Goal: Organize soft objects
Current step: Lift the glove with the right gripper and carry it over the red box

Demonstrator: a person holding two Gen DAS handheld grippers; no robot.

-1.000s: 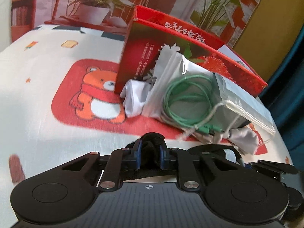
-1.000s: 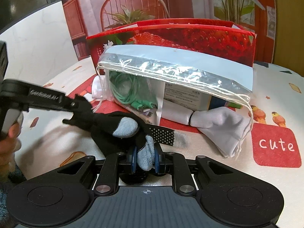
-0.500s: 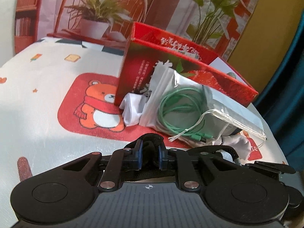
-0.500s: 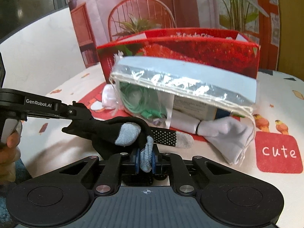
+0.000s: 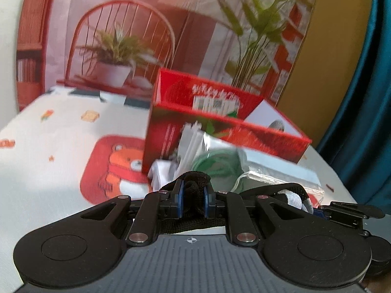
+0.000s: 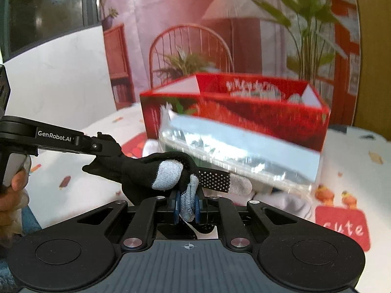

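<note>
A black glove (image 6: 146, 173) with grey fingertips hangs stretched between both grippers above the table. My right gripper (image 6: 187, 204) is shut on one grey fingertip. My left gripper (image 5: 193, 201) is shut on the glove's black cuff (image 5: 194, 183); in the right wrist view the left gripper (image 6: 105, 146) reaches in from the left. Behind stands an open red strawberry box (image 6: 244, 112) (image 5: 220, 127). A clear zip bag (image 6: 239, 151) (image 5: 268, 171) with a green cable leans against it, and a white sock (image 6: 293, 202) lies below the bag.
The table wears a white cloth (image 5: 61, 146) printed with a red bear patch (image 5: 117, 166) and a red "cute" patch (image 6: 342, 227). A printed backdrop (image 5: 146, 36) stands behind the box. A person's hand (image 6: 12, 195) holds the left gripper's handle. A blue curtain (image 5: 366, 97) hangs at right.
Both grippers rose with the glove, lifting it off the table; box and bag sit lower in both views. The right jaws closed tighter on the grey fingertip.
</note>
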